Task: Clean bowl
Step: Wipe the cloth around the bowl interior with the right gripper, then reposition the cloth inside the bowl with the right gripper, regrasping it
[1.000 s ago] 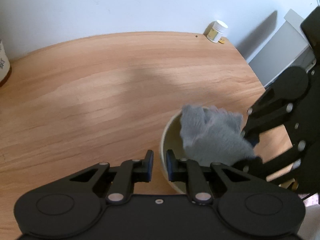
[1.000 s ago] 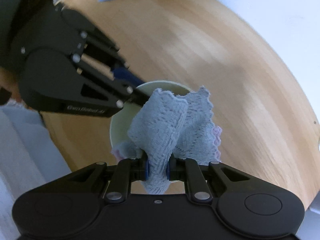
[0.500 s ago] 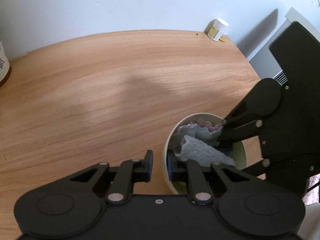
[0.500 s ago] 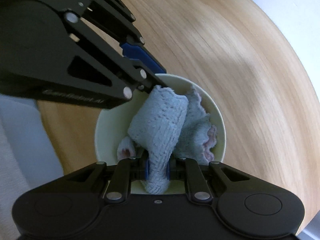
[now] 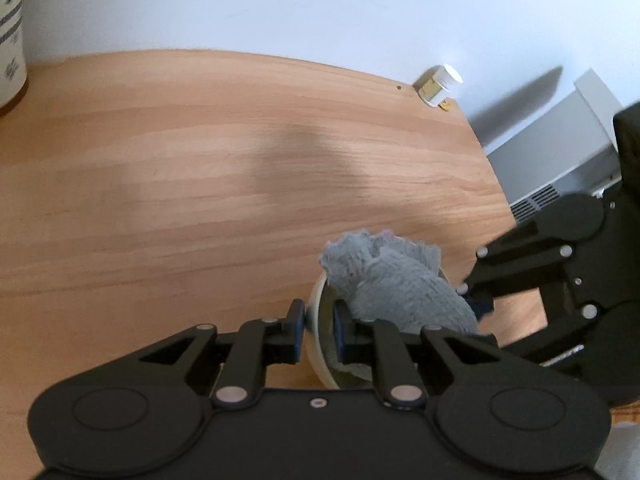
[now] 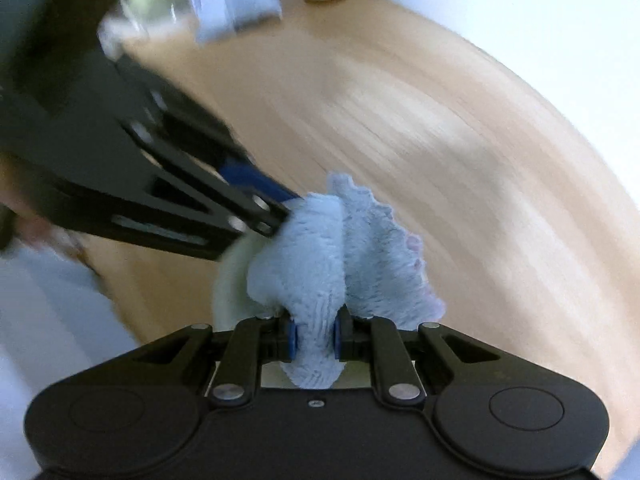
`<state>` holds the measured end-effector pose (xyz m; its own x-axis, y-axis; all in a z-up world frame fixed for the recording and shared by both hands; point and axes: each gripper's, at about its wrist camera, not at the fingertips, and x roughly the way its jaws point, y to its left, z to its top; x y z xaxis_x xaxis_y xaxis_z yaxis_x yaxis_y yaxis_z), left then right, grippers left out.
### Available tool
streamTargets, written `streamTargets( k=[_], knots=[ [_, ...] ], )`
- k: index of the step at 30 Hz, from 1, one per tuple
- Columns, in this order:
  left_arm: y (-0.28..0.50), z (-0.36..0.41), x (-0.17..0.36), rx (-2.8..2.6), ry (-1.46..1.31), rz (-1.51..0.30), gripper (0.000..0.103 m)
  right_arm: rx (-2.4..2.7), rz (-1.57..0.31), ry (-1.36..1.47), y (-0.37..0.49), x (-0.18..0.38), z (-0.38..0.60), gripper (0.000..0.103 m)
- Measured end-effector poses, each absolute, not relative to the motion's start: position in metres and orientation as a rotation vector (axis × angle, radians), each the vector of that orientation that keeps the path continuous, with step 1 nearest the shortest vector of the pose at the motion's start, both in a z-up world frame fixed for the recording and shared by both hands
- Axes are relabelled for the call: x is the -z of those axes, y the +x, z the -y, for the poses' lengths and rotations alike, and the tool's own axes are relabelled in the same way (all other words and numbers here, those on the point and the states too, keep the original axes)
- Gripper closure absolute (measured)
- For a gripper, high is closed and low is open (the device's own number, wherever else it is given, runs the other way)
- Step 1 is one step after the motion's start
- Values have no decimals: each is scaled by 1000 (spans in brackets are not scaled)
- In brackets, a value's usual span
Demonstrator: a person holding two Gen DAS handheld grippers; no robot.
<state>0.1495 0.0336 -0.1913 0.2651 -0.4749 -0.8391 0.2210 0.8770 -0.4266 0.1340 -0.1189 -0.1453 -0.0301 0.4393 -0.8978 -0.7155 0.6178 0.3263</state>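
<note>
Clamping the near wall of a cream bowl (image 5: 316, 320) between 2 blue pads in the left wrist view: left gripper (image 5: 318, 330), 1 pad outside the rim, 1 inside. Bowl on a wooden table (image 5: 180, 180), grey-blue cloth (image 5: 396, 284) bunched out of it, right gripper (image 5: 472, 300) reaching in from the right. Small white-capped jar (image 5: 438, 90) at the far table edge, label unreadable.

Pinching the cloth (image 6: 316, 248) in the right wrist view: right gripper (image 6: 314, 340), pads pressed on a fold. Bowl (image 6: 230, 276) mostly hidden beneath; left gripper (image 6: 276, 212) on its rim. Blurred, so writing on the far containers not legible.
</note>
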Motion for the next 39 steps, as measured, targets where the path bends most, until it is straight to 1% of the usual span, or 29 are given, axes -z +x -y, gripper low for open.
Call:
streamTargets(
  k=[4,9,18,20,21,23,24,25,27,29,30,31,32,33,36,37,39],
  knots=[
    [149,-40,194,456,-297,-1234,90,-965,-1332,-149,137,154,120,85],
    [150,-40,195,430,-297,-1240,90,-970,-1356,-65,139,173,113,85],
    [153,-39,199,413,-311,-1246,90,-959,-1370,-132,153,181,95,85],
    [153,-38,199,416,-307,-1250,89,-948,-1362,-184,149,181,93,86],
    [153,-38,199,419,-304,-1252,88,-944,-1359,-203,148,181,92,86],
    [152,-38,198,421,-296,-1254,79,-921,-1366,-224,146,181,91,86],
    [152,-38,198,420,-289,-1254,70,-899,-1371,-248,144,180,89,86],
    [150,-38,196,415,-271,-1249,66,-872,-1377,-278,143,179,86,86],
    [148,-37,194,416,-249,-1240,63,-849,-1369,-341,138,176,81,86],
    [145,-37,190,428,-253,-1233,56,-837,-1324,-442,129,168,78,81],
    [144,-38,188,428,-250,-1233,48,-833,-1300,-482,123,163,78,79],
    [143,-39,186,425,-243,-1229,41,-831,-1282,-507,119,159,79,69],
    [142,-40,185,422,-236,-1225,40,-821,-1253,-540,114,154,82,54],
    [141,-41,183,419,-229,-1221,38,-812,-1232,-559,110,150,84,49],
    [135,-48,173,424,-227,-1191,30,-845,-1111,-584,92,130,95,40],
    [133,-52,170,418,-233,-1179,27,-859,-1052,-607,86,124,99,33],
    [129,-59,164,405,-232,-1163,26,-869,-979,-649,78,117,103,32]
  ],
)
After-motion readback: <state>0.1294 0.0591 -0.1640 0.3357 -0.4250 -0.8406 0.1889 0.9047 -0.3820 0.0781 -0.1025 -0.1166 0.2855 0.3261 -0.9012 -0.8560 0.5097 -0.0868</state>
